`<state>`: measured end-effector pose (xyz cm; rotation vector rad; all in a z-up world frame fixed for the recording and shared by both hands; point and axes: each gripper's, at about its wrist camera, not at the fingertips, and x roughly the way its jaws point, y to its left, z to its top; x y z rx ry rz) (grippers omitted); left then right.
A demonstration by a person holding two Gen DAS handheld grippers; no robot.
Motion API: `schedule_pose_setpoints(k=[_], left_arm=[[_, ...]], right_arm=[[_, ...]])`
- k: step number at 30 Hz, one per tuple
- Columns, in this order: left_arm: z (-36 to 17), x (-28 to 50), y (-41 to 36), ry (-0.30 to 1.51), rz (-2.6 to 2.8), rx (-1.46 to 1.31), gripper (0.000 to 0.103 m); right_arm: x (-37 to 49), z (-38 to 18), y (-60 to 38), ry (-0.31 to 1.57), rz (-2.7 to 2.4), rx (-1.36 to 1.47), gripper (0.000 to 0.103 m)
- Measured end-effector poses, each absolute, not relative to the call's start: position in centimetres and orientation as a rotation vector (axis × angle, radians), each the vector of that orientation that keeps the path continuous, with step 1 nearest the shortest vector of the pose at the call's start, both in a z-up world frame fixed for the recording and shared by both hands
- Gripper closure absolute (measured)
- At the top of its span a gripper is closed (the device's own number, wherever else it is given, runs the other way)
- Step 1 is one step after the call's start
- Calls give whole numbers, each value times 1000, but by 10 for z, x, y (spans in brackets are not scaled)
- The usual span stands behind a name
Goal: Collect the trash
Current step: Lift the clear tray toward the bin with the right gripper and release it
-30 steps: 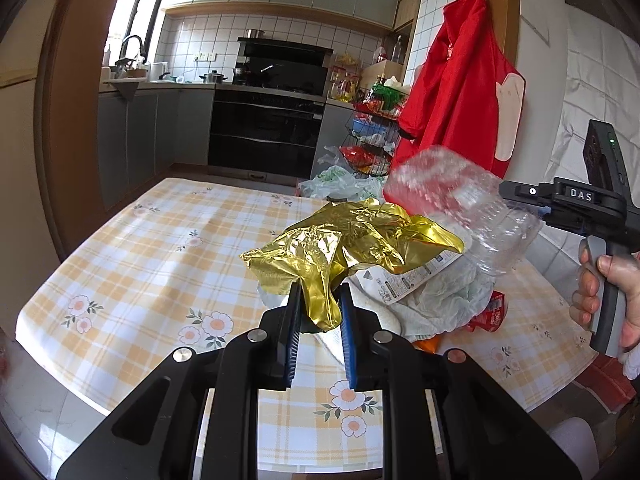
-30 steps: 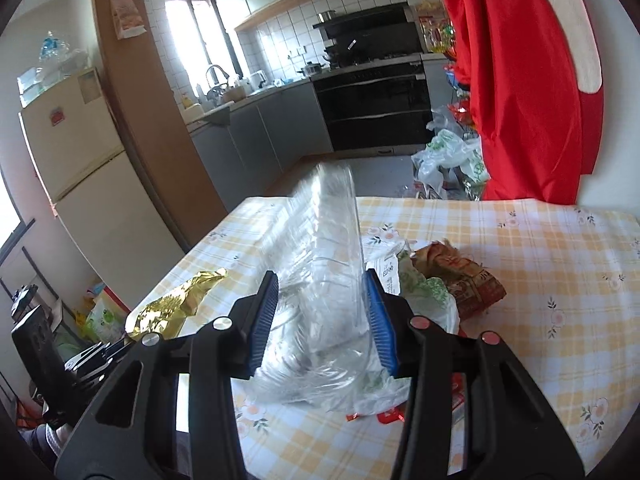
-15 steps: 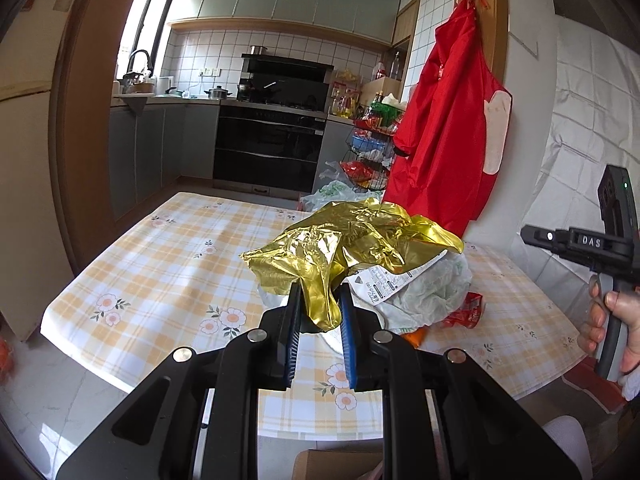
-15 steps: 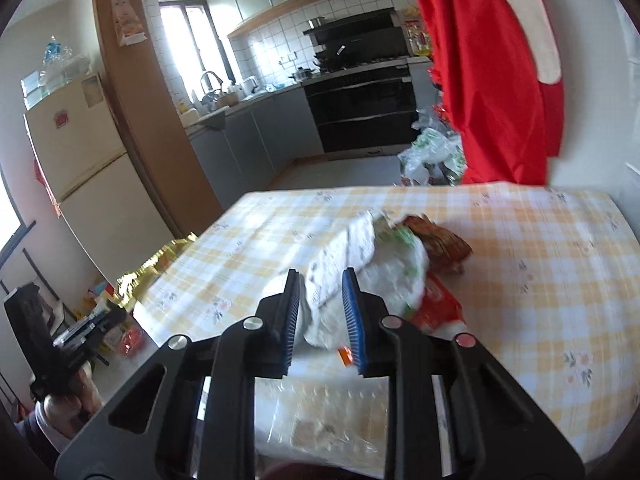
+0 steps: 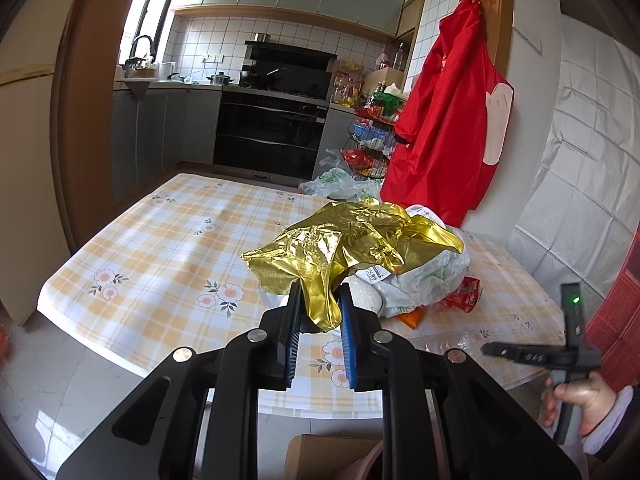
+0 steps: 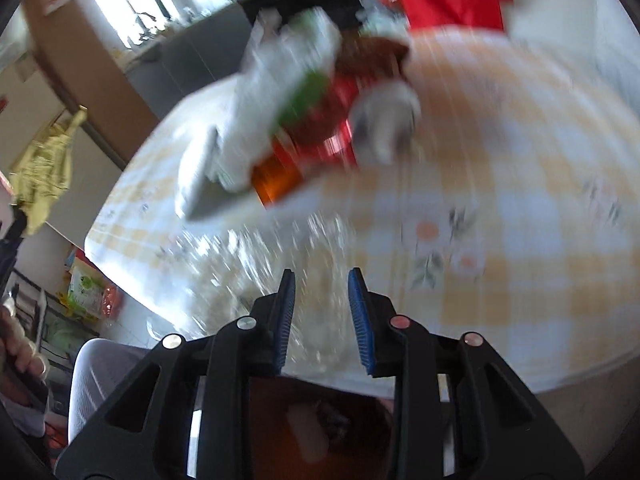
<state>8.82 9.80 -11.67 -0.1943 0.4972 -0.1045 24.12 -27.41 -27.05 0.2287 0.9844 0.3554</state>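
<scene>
Claws, two in number, shown nearest. The left claw [image 5: 320, 297] is narrowed onto the hanging tail of one gold foil wrapper [image 5: 352, 240], which it holds above the counter [image 5: 160, 248]. The right claw [image 6: 320, 280] stands part open; its jaws have just been opening, and no item can be made out between the pads. Motion blur hides finer detail.

Below the right claw sits one brown receptacle [image 6: 320, 432], contents unclear. Just beyond its tips lies one sheet of clear plastic [image 6: 248, 264] at the counter's near edge.

Farther in is one heap of trash: one white bag [image 5: 424, 284], one red wrapper [image 5: 464, 298], one orange scrap [image 5: 414, 318]. One red apron [image 5: 448, 120] hangs on the far wall.

Probable hazards:
- The foil is pinched only by a thin tail and may slip free.
- The clear plastic, light and at the edge, may slide to the floor beside the receptacle.
</scene>
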Motion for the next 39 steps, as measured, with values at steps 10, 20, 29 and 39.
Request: schedule_pose_setpoints(k=[10, 20, 29, 39], left_arm=[[-129, 92, 95, 540, -111, -205, 85], [-128, 97, 94, 543, -116, -198, 85], [-121, 92, 89, 528, -118, -188, 85], [-98, 69, 84, 472, -130, -176, 85]], right_arm=[[242, -290, -293, 1007, 336, 372, 70], [241, -274, -298, 954, 392, 427, 93], [222, -196, -297, 755, 445, 343, 94], [182, -133, -302, 661, 467, 223, 93]])
